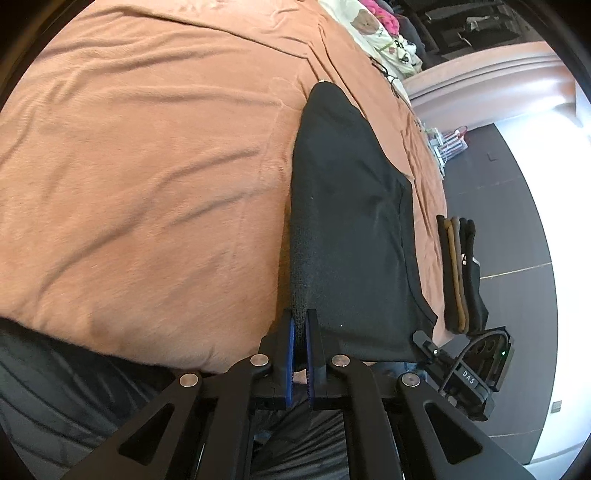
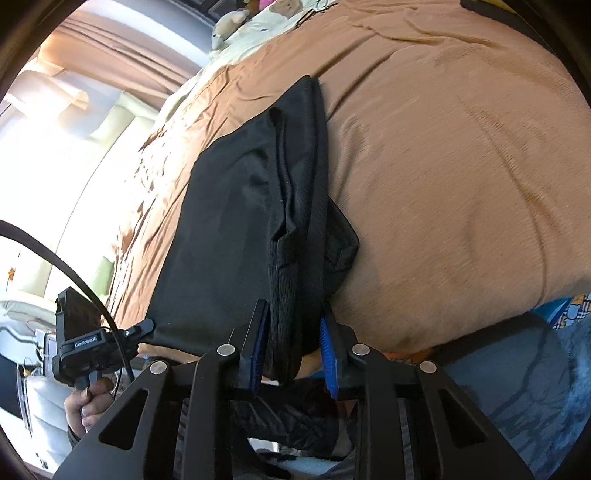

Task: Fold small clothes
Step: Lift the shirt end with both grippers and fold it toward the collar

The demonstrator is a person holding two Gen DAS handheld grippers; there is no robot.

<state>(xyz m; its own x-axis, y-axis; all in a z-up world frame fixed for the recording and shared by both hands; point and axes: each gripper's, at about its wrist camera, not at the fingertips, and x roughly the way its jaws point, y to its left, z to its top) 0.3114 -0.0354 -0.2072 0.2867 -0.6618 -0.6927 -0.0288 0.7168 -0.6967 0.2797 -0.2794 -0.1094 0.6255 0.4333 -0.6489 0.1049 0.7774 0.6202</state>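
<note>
A black garment (image 1: 351, 221) lies partly folded on the orange blanket (image 1: 147, 166), near the bed's front edge. My left gripper (image 1: 301, 321) is shut on its near left corner, a thin ribbed edge pinched between the blue pads. The right gripper (image 1: 424, 341) shows at the garment's near right corner. In the right wrist view the black garment (image 2: 229, 229) has a bunched mesh fold running toward me. My right gripper (image 2: 293, 314) is shut on that thick fold. A hand (image 2: 88, 402) holds the left gripper (image 2: 146, 326) at the garment's other corner.
A stack of folded clothes (image 1: 460, 273) in black and brown sits at the bed's right edge. Bear-print bedding (image 1: 373, 29) and a plush toy (image 2: 229, 22) lie at the head of the bed. Dark floor (image 1: 498, 221) runs beside the bed. A blue patterned cloth (image 2: 569, 314) lies at the right.
</note>
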